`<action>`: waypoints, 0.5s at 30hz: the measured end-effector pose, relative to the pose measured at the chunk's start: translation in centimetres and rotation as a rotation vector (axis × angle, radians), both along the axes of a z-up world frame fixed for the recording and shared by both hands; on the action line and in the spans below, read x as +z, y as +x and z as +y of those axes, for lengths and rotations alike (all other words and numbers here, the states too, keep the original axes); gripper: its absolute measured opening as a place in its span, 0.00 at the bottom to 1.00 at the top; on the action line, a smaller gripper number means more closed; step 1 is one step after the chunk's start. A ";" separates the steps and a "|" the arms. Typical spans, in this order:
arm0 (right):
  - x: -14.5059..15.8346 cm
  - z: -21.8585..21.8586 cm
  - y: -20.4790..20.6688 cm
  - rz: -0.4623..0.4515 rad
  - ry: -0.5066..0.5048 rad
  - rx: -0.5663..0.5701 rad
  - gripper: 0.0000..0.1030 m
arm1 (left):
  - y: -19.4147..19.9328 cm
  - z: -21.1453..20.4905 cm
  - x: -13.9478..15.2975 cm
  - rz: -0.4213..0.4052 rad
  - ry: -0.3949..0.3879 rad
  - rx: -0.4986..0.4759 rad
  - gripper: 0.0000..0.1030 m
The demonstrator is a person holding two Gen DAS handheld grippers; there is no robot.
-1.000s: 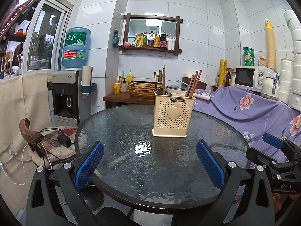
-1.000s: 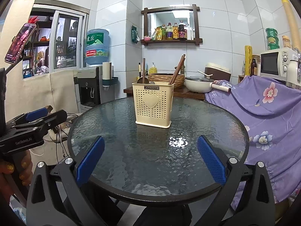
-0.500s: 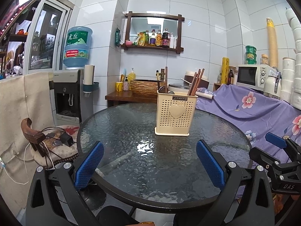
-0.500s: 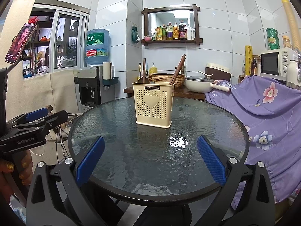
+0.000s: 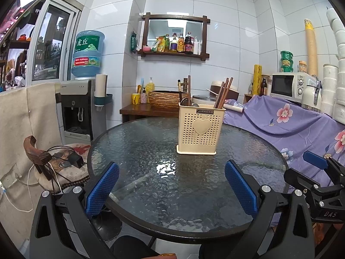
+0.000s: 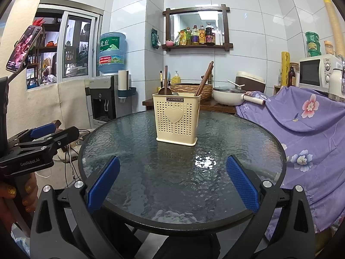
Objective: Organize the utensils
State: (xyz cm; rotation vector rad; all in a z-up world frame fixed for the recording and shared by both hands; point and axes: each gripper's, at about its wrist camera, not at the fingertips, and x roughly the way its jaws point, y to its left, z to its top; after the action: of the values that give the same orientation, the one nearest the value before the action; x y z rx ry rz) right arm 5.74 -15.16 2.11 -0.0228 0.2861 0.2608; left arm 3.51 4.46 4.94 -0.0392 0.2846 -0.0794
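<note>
A cream perforated utensil holder [image 5: 199, 129] with a heart on its front stands upright on the round glass table [image 5: 138, 151]. It also shows in the right wrist view [image 6: 176, 119]. Brown chopsticks [image 5: 223, 92] lean in its right side, and a dark spoon [image 5: 186, 98] stands in its left side. My left gripper [image 5: 171, 185] is open and empty, near the table's front edge. My right gripper [image 6: 172, 181] is open and empty, also near the front edge. Each gripper appears at the side of the other's view.
A purple flowered cloth [image 5: 297, 120] covers furniture on the right, with a microwave [image 5: 289, 86] behind it. A water dispenser [image 5: 79, 108] and a stool with cables [image 5: 64, 164] stand on the left. A wooden side table [image 6: 215, 105] with a pot lies behind.
The left gripper has shifted slightly left and tilted up, so the holder sits further right and lower in its view. The right gripper has barely moved.
</note>
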 end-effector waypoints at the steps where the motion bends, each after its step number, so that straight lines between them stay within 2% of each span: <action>1: 0.0 0.0 0.0 -0.001 0.000 -0.001 0.94 | 0.0 0.0 0.0 0.000 -0.001 0.001 0.94; 15: 0.0 0.1 0.0 0.000 -0.001 -0.003 0.94 | 0.0 -0.2 -0.1 0.001 0.002 -0.001 0.94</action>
State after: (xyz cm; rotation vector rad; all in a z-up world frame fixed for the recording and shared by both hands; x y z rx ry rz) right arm 5.73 -15.08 2.10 -0.0233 0.2857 0.2581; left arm 3.47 4.22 4.86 -0.0372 0.2856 -0.0799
